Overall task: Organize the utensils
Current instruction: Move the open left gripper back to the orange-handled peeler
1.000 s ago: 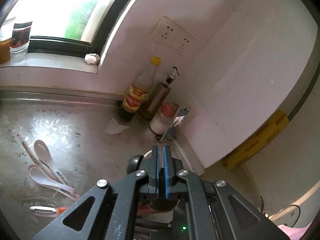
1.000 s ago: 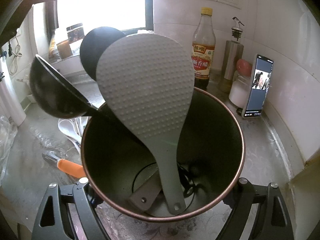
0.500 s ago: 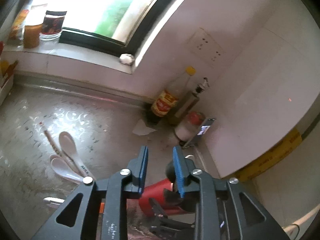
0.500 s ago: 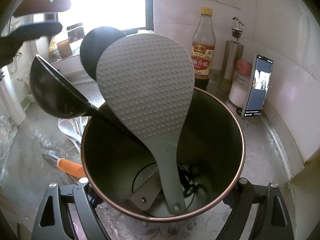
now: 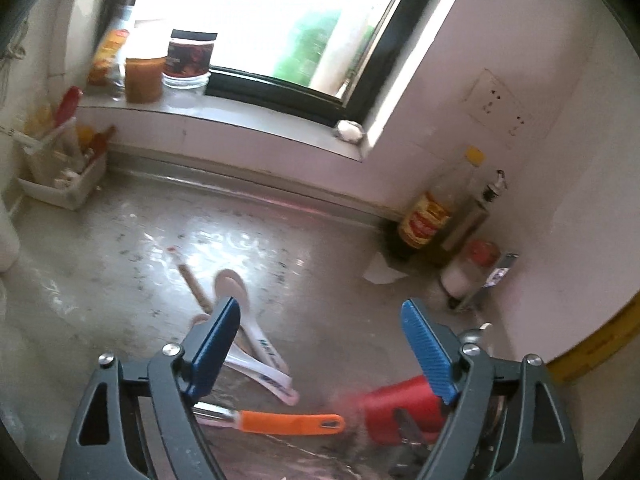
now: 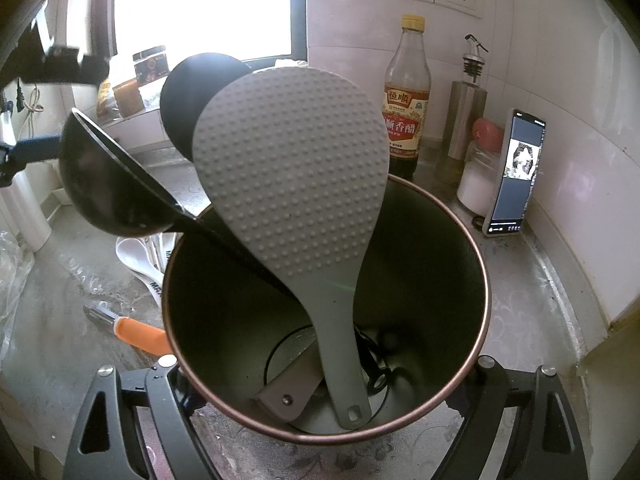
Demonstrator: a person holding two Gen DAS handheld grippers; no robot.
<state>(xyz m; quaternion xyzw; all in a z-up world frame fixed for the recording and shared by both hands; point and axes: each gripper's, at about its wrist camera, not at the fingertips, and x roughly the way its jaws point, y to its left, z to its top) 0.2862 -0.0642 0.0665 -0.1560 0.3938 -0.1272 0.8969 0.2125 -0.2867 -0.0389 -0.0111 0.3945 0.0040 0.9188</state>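
Observation:
My left gripper stands open over the counter; its jaws have just been opening and nothing is between them. Below and ahead of it lie two white spoons, a thin chopstick and an orange-handled peeler. The red utensil holder shows at its lower right. My right gripper is shut on that holder, its fingertips hidden by the wall. Inside lean a grey rice paddle, a black ladle and another black spoon.
A vinegar bottle, a steel oil dispenser, a red-lidded jar and a propped phone stand in the back right corner. Jars line the window sill. A white caddy sits at the far left.
The left gripper's jaws went from shut to wide apart, and it swung left and tilted down toward the spoons and peeler. The right gripper and the holder stayed still.

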